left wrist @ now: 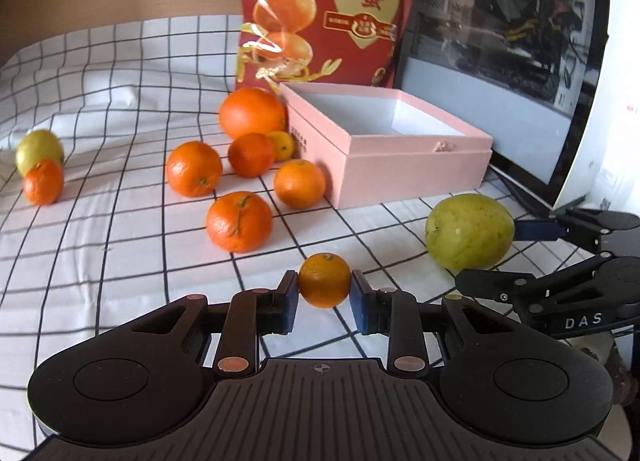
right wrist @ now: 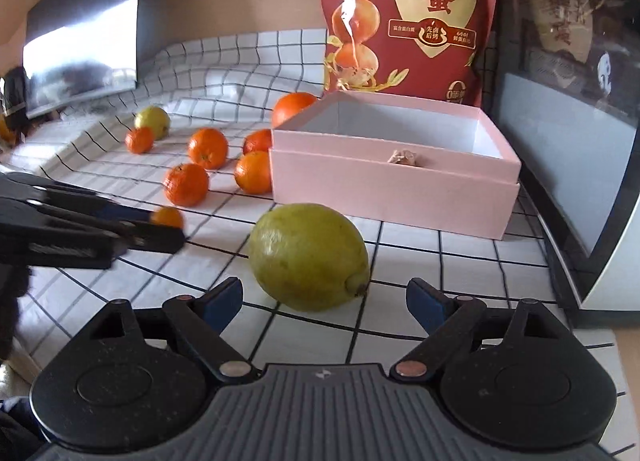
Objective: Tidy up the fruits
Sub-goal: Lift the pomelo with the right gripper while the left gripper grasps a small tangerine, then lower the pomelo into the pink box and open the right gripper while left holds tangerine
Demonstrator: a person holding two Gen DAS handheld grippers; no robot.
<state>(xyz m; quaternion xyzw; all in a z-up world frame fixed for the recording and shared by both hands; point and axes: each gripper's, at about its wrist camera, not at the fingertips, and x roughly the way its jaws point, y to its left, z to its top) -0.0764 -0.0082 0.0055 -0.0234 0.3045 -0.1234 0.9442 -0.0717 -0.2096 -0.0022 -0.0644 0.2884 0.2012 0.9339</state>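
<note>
The left gripper has its jaws pinched on a small orange, seemingly to carry it to the open pink box beyond. The right gripper holds its jaws spread wide just short of a green lemon resting on the surface, lined up to take it. Both tools tilt downward. More oranges lie loose left of the box.

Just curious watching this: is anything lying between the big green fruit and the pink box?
No. In the right wrist view, only bare checked cloth separates the green fruit from the pink box.
</note>
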